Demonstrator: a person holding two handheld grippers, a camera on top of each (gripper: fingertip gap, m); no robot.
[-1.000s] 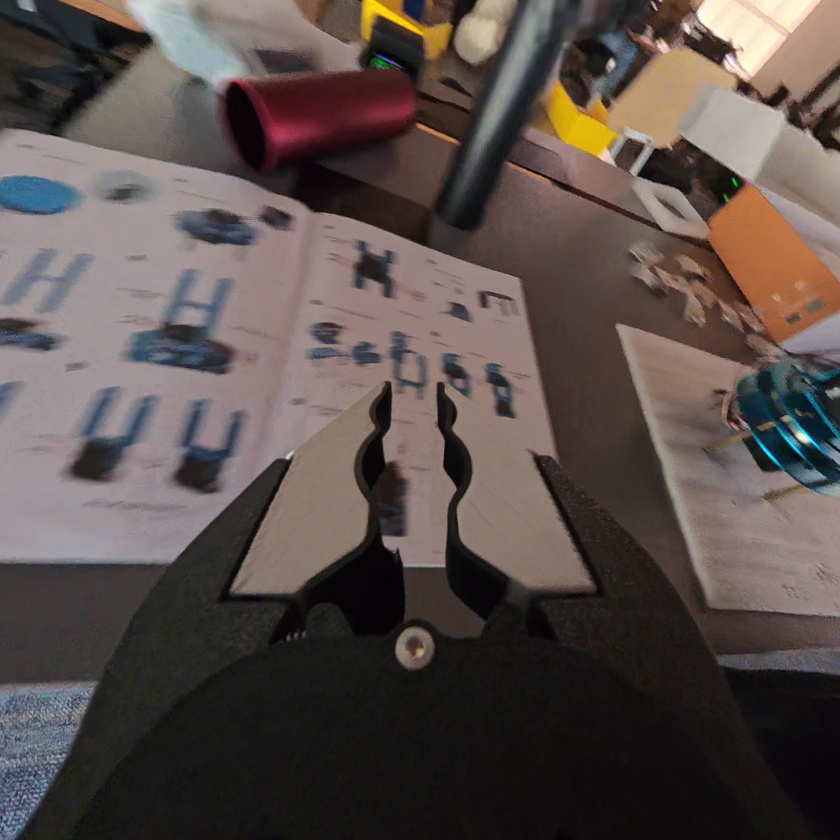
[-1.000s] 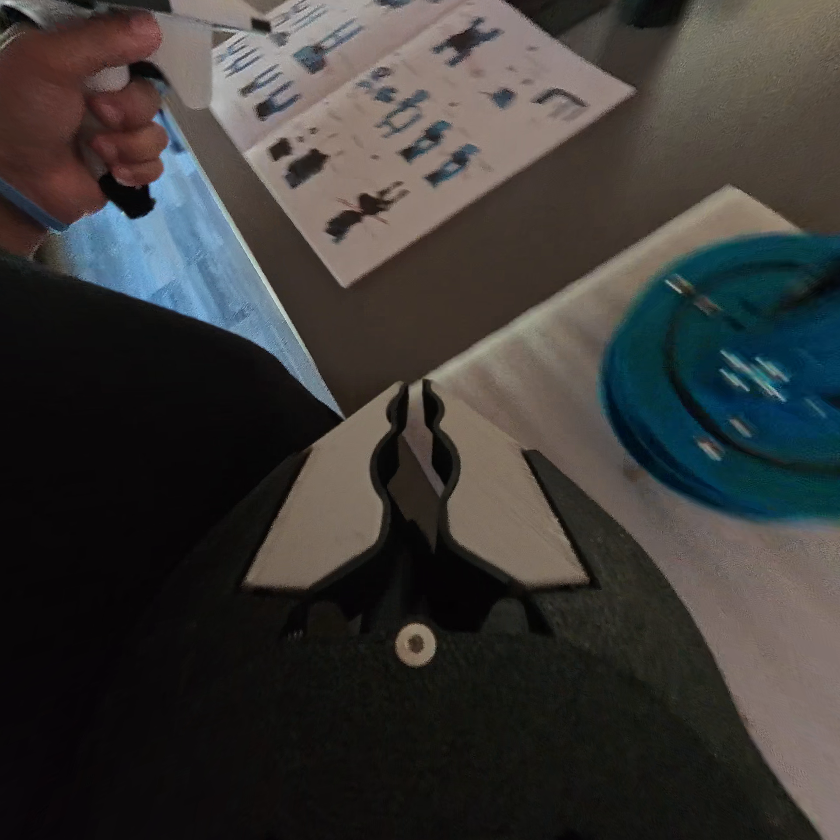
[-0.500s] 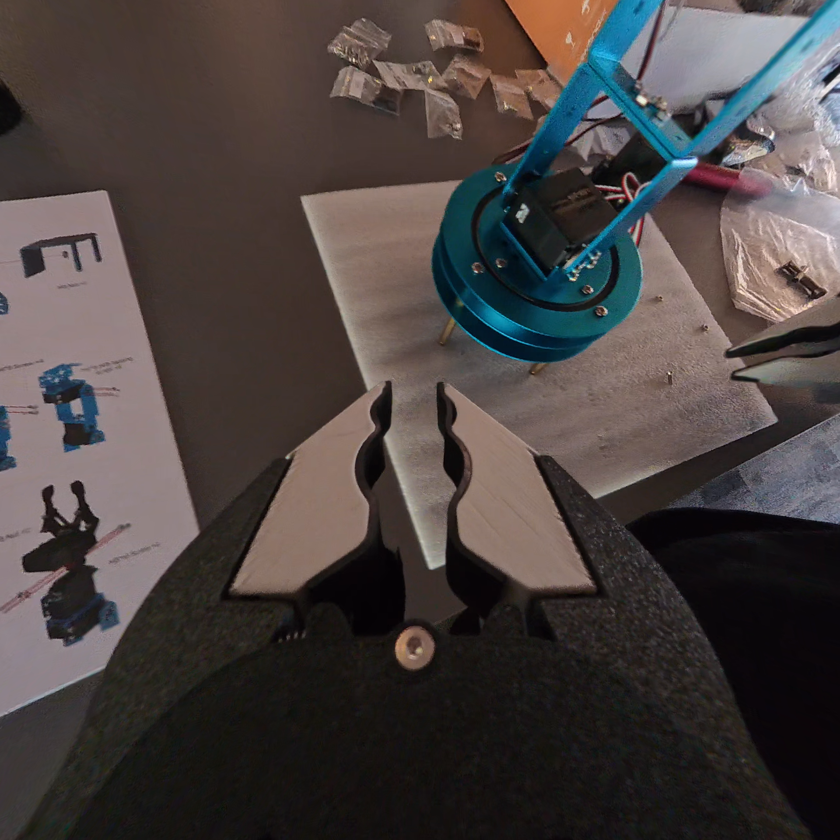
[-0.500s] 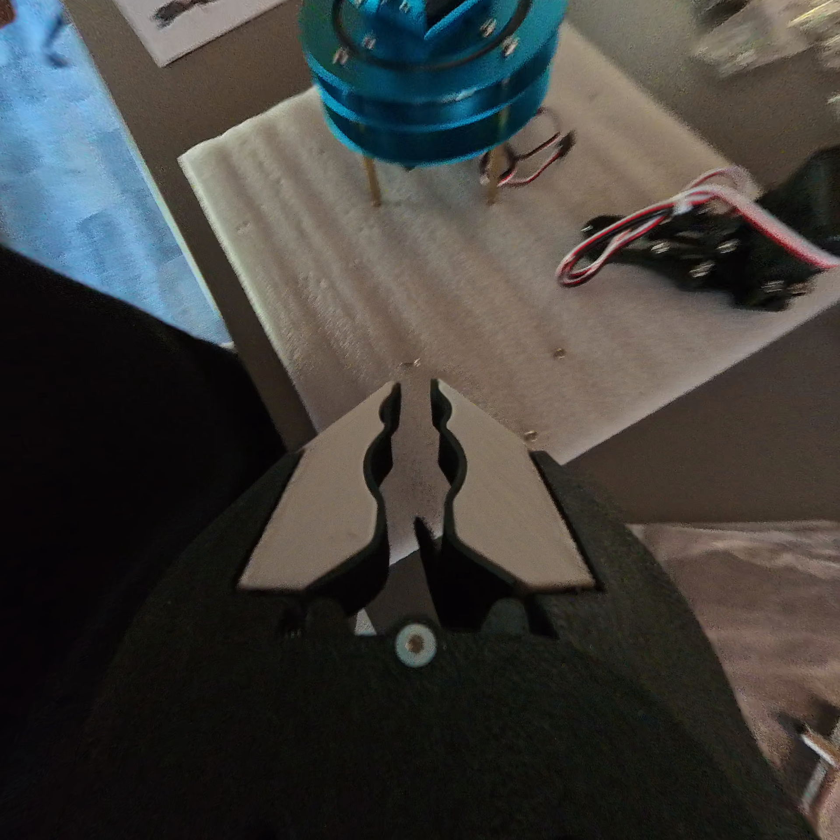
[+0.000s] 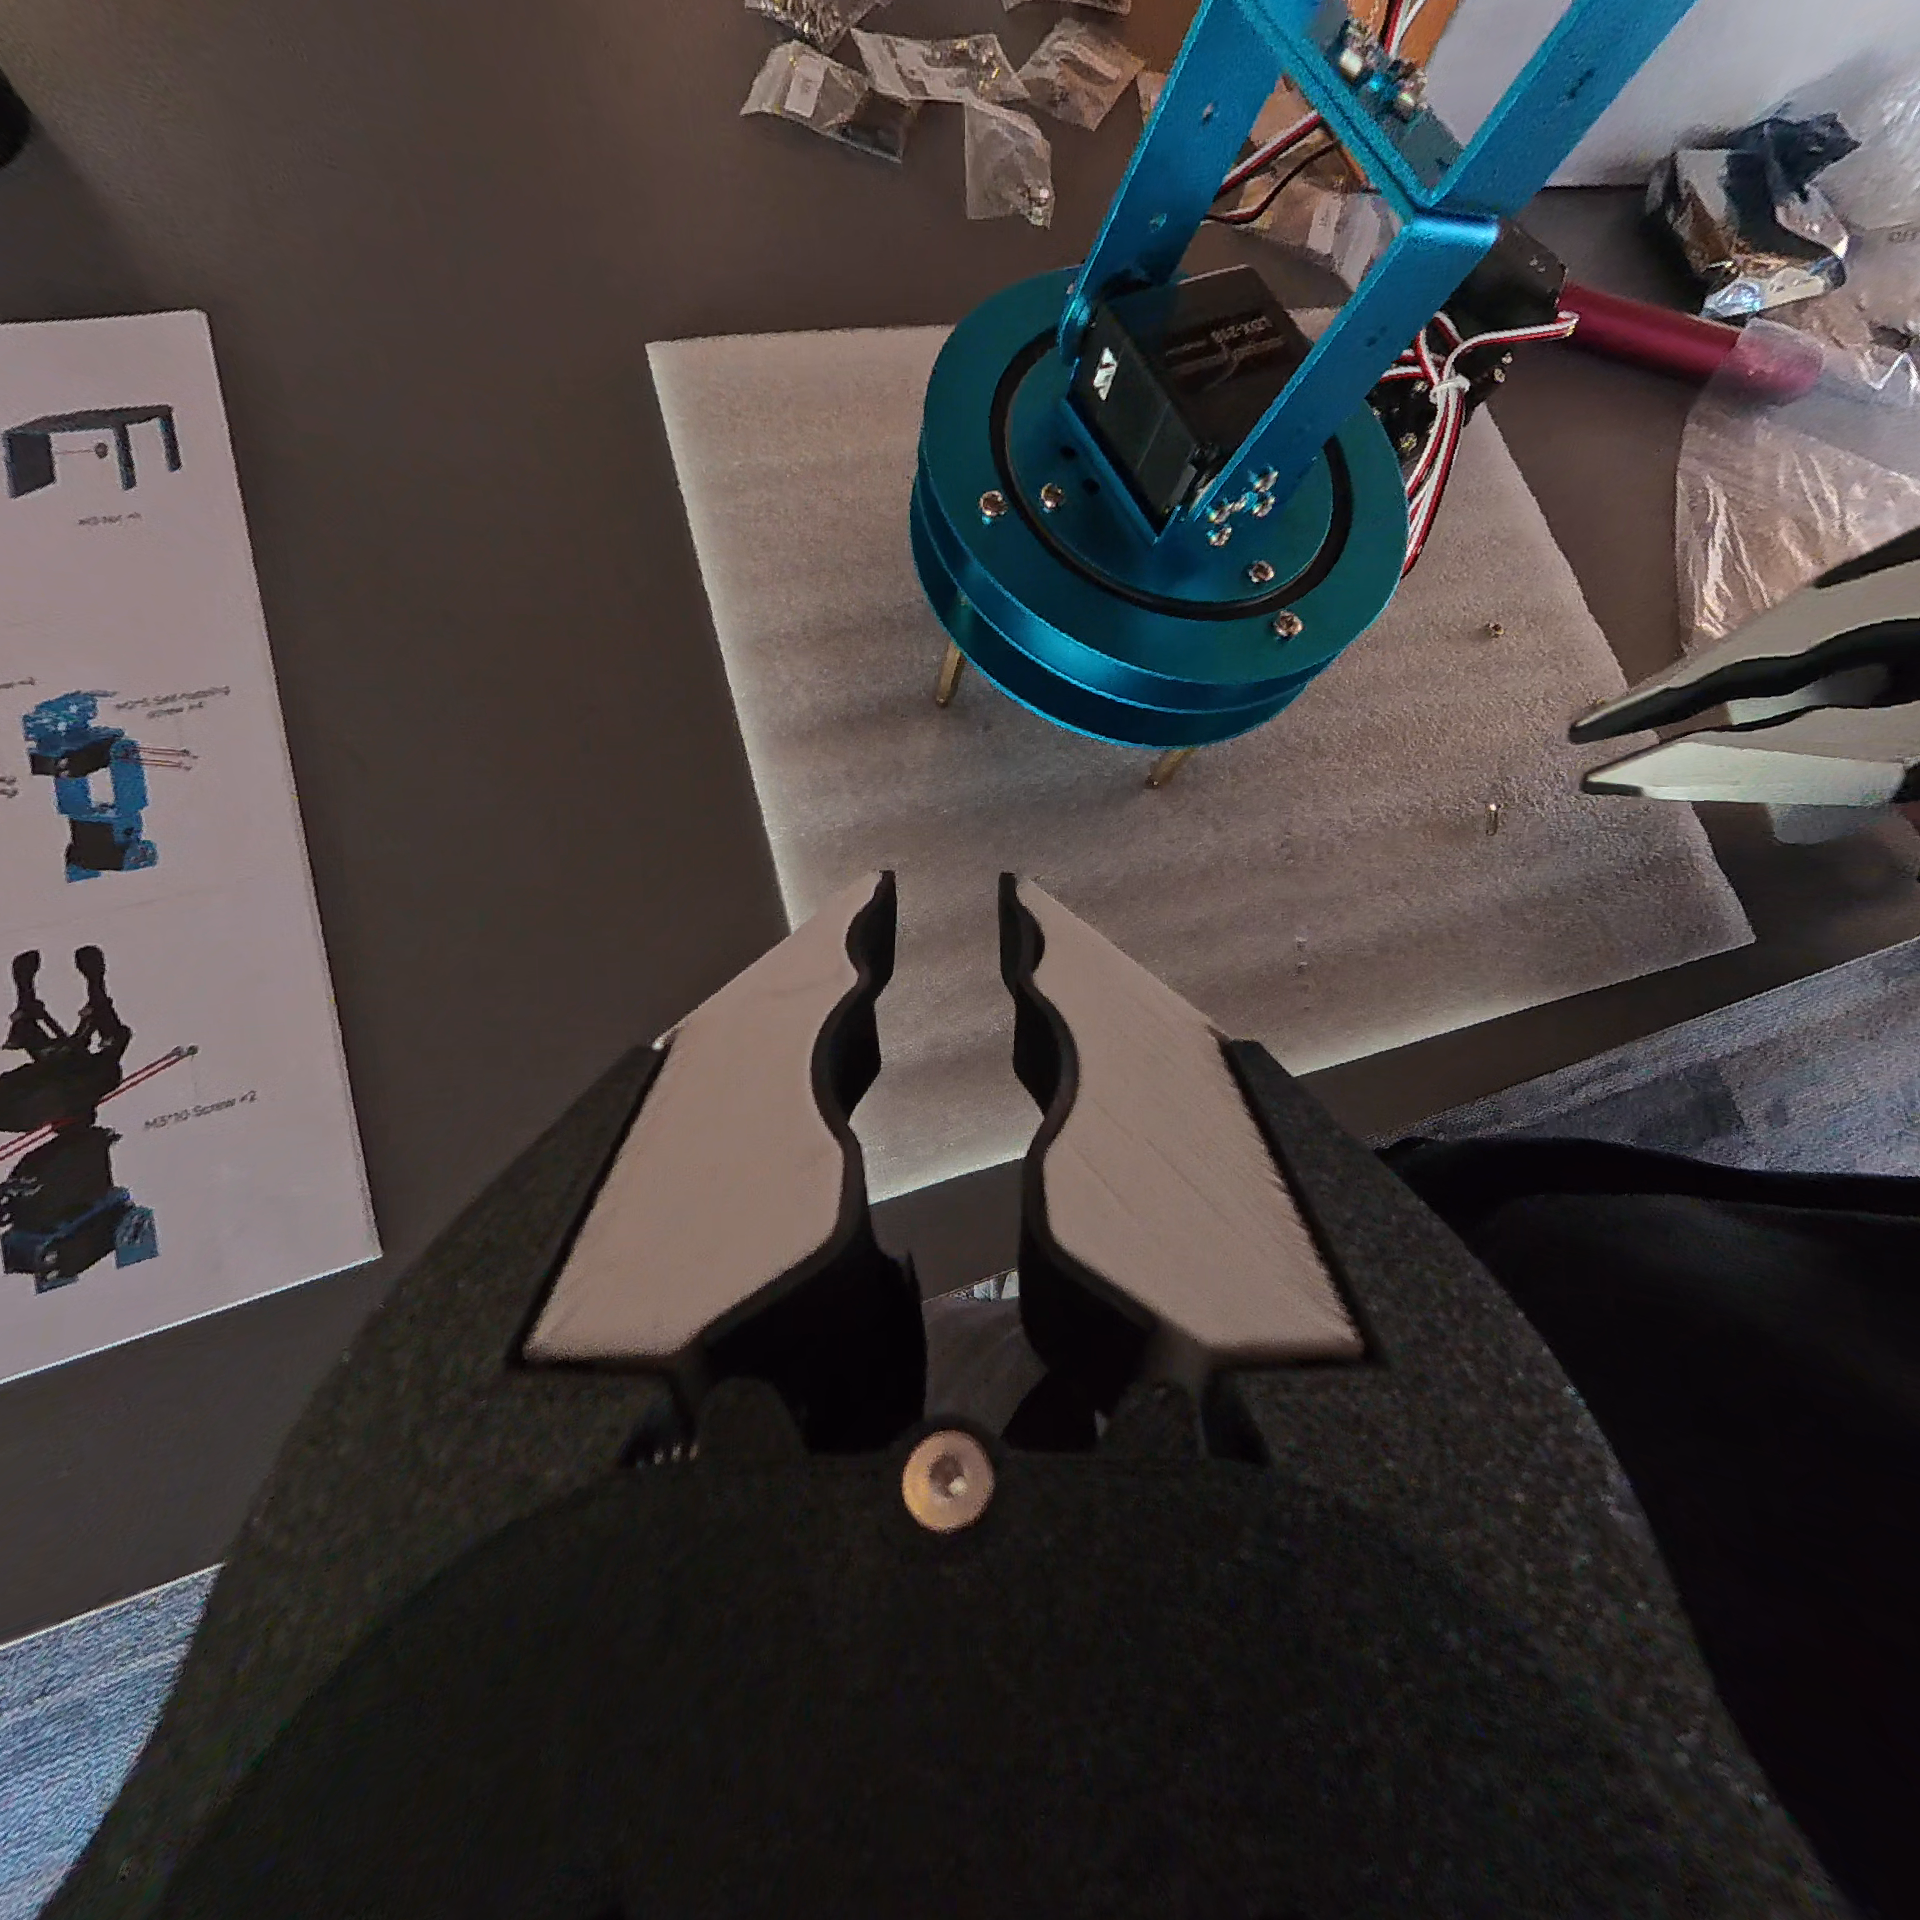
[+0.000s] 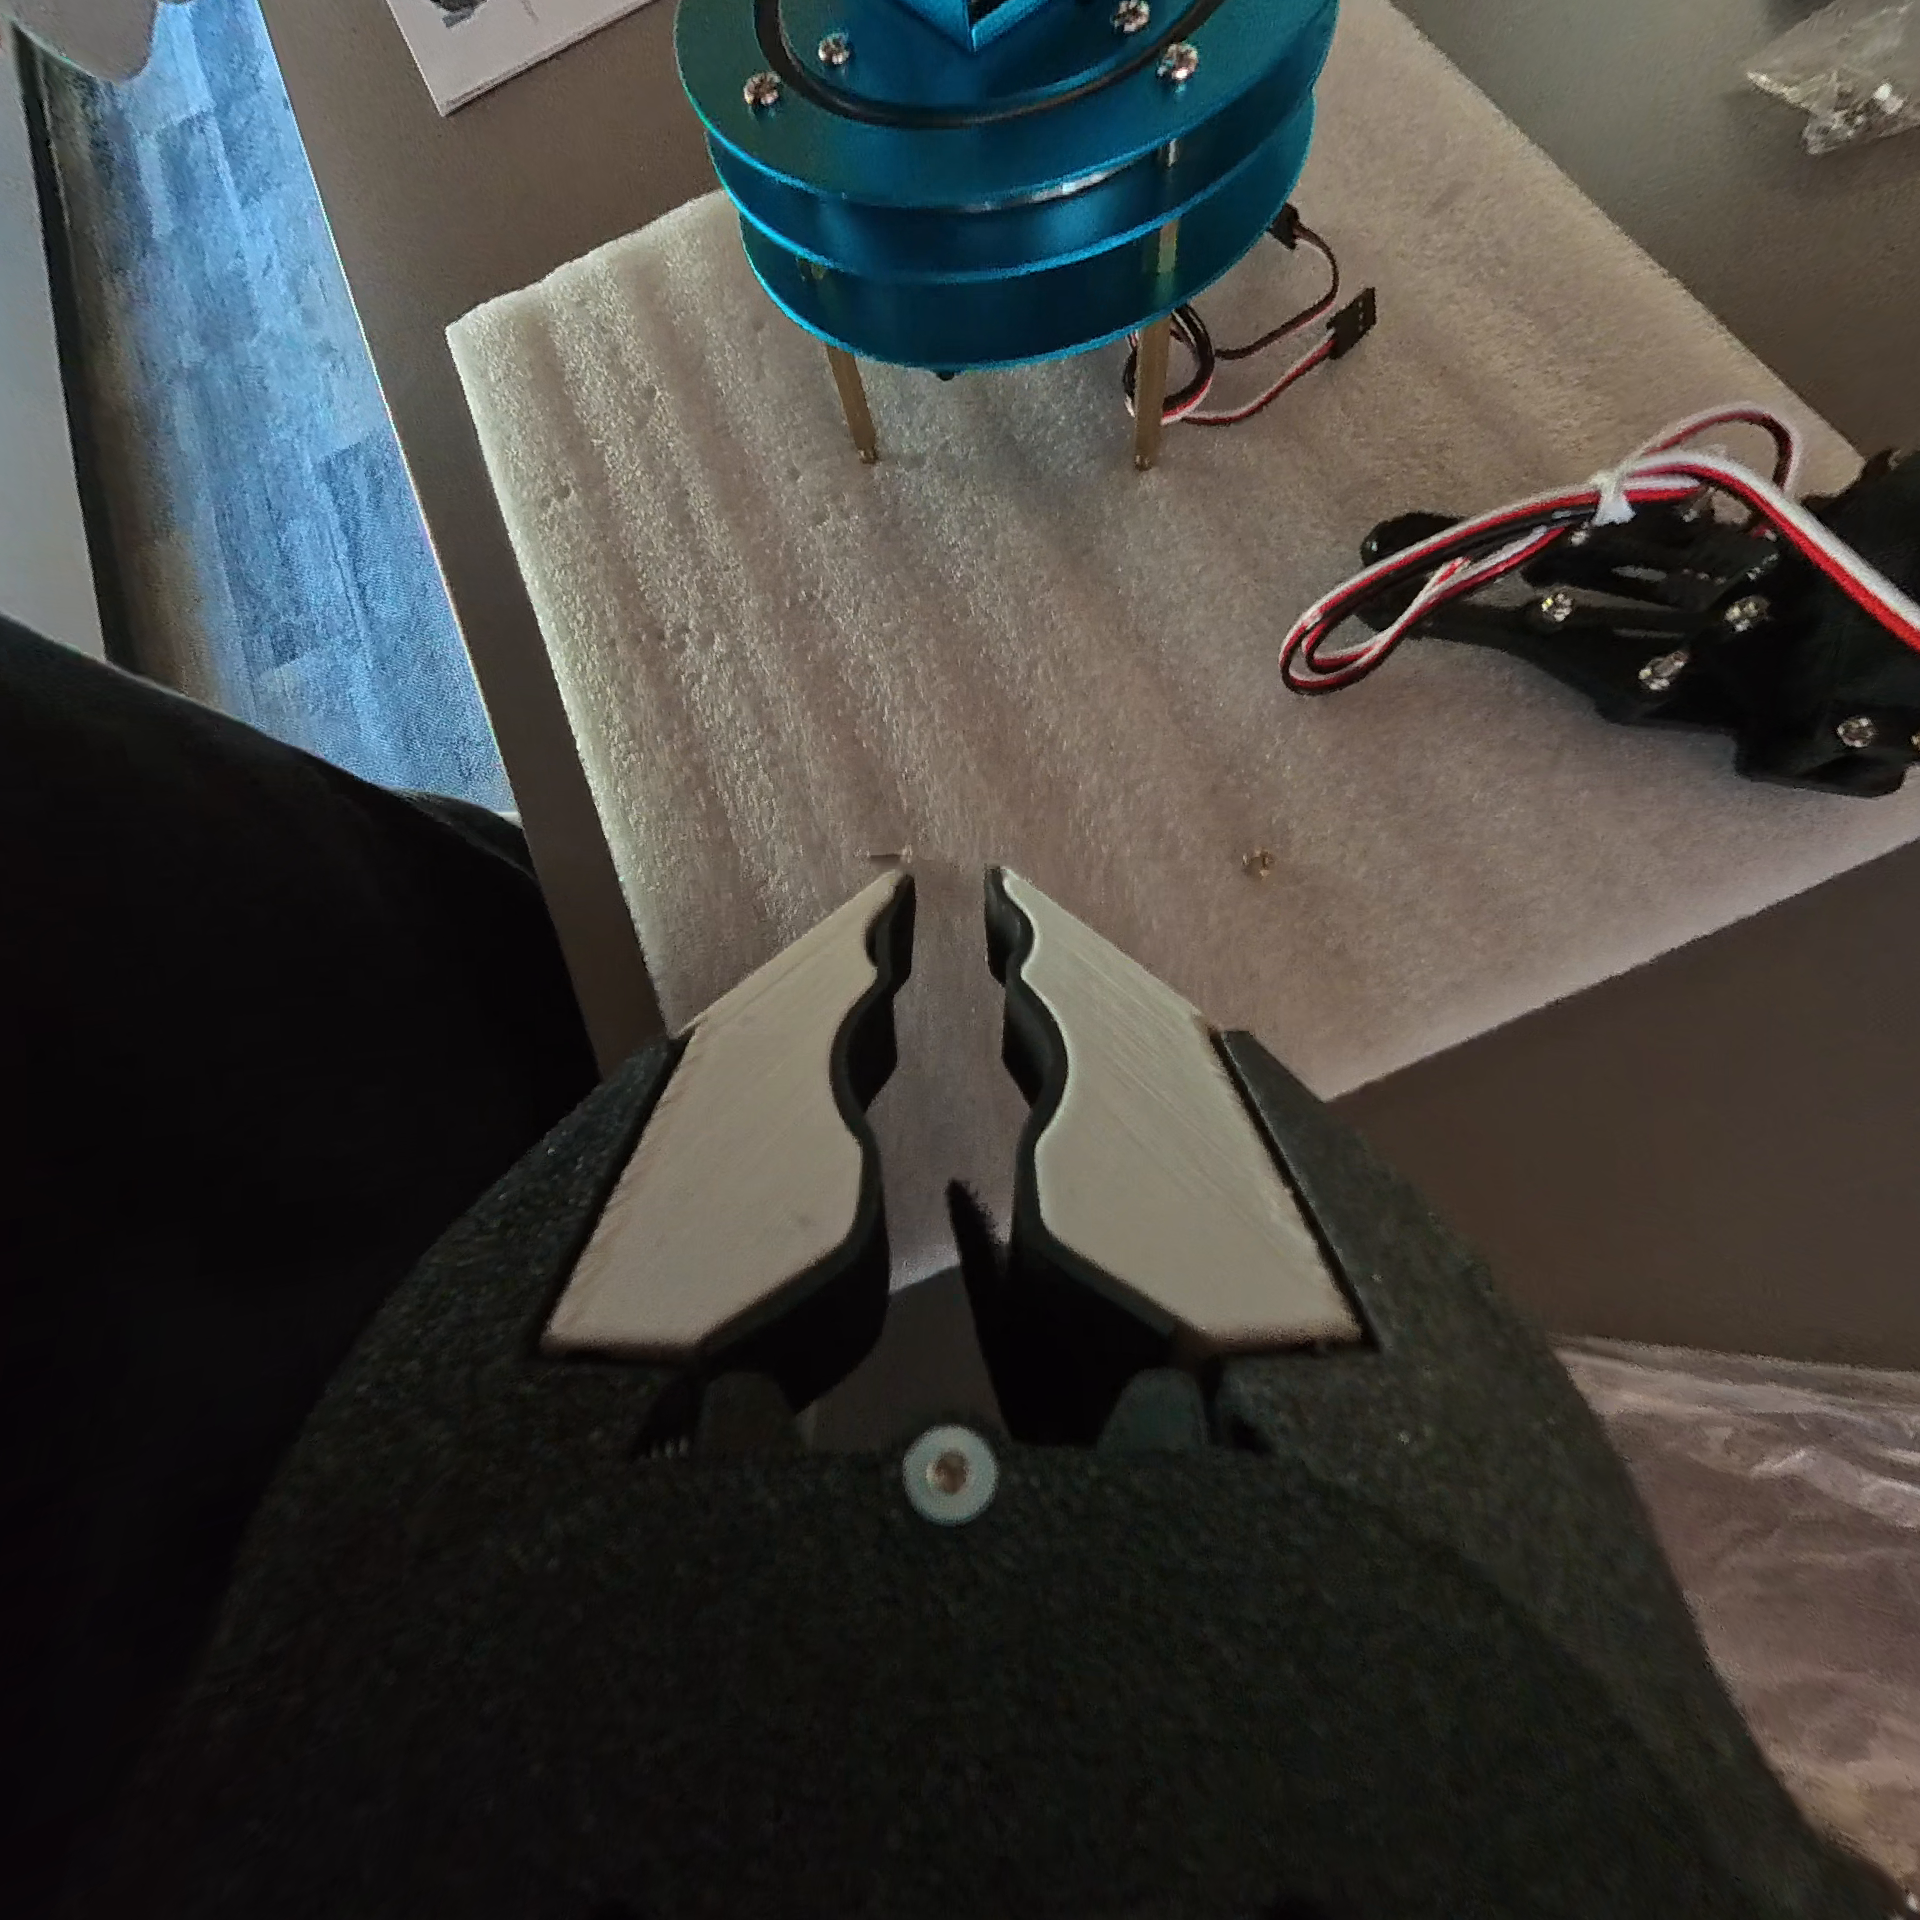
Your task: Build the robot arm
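Blue round metal base (image 5: 1143,634) stands on brass legs on white foam pad (image 5: 1039,914), upper frame cut off at top. Left gripper (image 5: 943,883) and right gripper (image 6: 948,878) both hover over pad, fingers slightly apart, gripping nothing (tiny screw (image 6: 1257,862) nearby). Manual page (image 5: 135,831) cut off left.

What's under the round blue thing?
The round blue base stands on thin brass legs on a white foam sheet. Wires curl beneath it. Its underside is hidden.

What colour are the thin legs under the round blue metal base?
Brass-gold thin legs, clearest in the right wrist view.
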